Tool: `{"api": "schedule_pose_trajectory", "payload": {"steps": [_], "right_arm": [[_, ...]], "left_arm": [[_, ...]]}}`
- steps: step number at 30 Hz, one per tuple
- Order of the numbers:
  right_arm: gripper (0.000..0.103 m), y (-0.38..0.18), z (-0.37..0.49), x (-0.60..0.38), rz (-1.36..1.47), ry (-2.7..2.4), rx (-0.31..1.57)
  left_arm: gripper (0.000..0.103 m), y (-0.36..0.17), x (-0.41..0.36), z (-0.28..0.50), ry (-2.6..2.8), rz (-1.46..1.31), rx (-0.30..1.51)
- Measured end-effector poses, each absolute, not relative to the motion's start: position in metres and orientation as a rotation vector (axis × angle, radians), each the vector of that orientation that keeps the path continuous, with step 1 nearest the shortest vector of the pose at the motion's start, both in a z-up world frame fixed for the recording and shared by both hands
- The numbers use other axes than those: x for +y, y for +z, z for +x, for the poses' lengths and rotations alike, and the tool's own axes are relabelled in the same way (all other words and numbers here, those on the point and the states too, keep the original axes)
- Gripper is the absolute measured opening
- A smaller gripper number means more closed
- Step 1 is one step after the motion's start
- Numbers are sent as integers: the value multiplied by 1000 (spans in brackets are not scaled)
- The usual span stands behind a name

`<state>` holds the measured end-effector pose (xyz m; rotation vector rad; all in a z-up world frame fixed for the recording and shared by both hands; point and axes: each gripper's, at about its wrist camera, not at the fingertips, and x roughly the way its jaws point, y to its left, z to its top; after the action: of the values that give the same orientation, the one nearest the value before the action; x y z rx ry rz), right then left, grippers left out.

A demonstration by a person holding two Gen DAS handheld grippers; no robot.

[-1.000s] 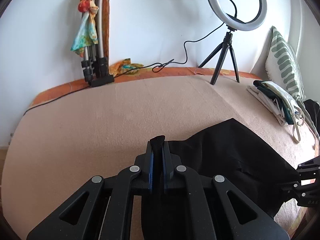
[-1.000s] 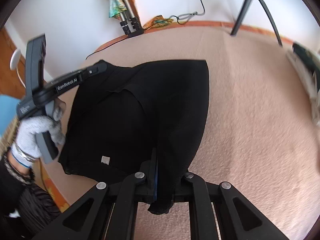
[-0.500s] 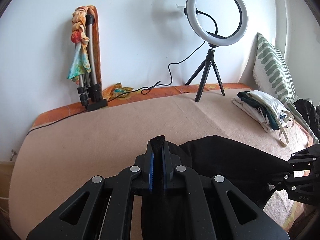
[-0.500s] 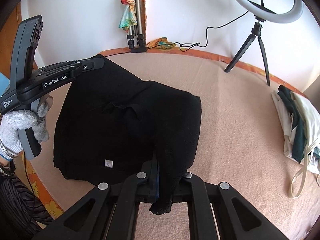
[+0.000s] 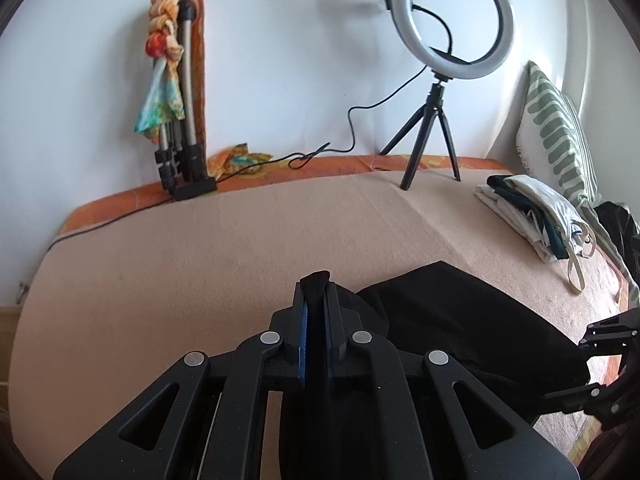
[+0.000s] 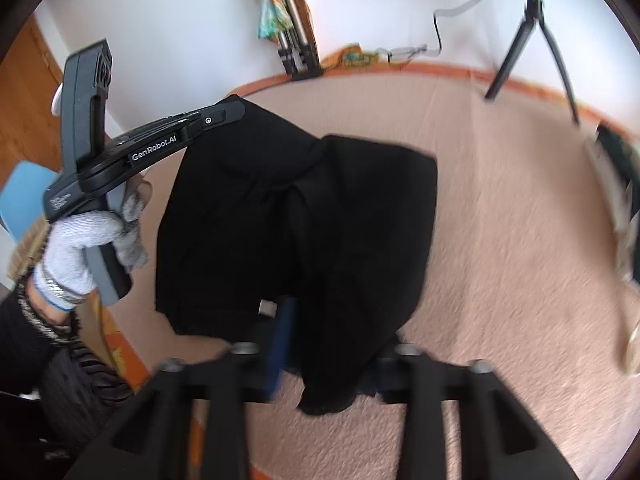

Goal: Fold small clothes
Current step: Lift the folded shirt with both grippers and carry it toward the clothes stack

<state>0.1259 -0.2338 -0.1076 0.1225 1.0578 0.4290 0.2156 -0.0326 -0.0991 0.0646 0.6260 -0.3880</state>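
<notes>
A black garment (image 6: 296,232) lies partly spread on the beige blanket (image 6: 500,240), with a small white label near its near edge. It also shows in the left wrist view (image 5: 460,320). My left gripper (image 5: 315,300) is shut on a corner of it; a tuft of cloth sticks up between the jaws. That gripper shows in the right wrist view (image 6: 236,110), held by a gloved hand. My right gripper (image 6: 324,360) has its jaws spread apart, with a fold of the garment draped loosely between them. The right wrist view is blurred.
A ring light on a tripod (image 5: 448,40) and a folded tripod with a scarf (image 5: 176,92) stand at the far wall, with a cable between them. A pile of folded clothes (image 5: 532,212) and a striped pillow (image 5: 556,128) lie at the right.
My right gripper has opened; its jaws were shut on the garment's edge before. The garment has bunched and shifted a little. My left gripper keeps its hold.
</notes>
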Motion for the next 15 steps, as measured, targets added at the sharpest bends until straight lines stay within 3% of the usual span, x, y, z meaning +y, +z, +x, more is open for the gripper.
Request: {"api": "schedule_pose_trajectory", "payload": {"steps": [4,10,15], "right_arm": [[57,-113,134,-276,339,426,1063],[57,-151,154,-318,661,444,1147],[55,-157,161,-303,661,485,1161]], "left_arm": [[5,-111,-11,236,-359,-27,694],[5,-122,-1,248,-351,-89,743],[5,-126,-3,250,-363,-109,758]]}}
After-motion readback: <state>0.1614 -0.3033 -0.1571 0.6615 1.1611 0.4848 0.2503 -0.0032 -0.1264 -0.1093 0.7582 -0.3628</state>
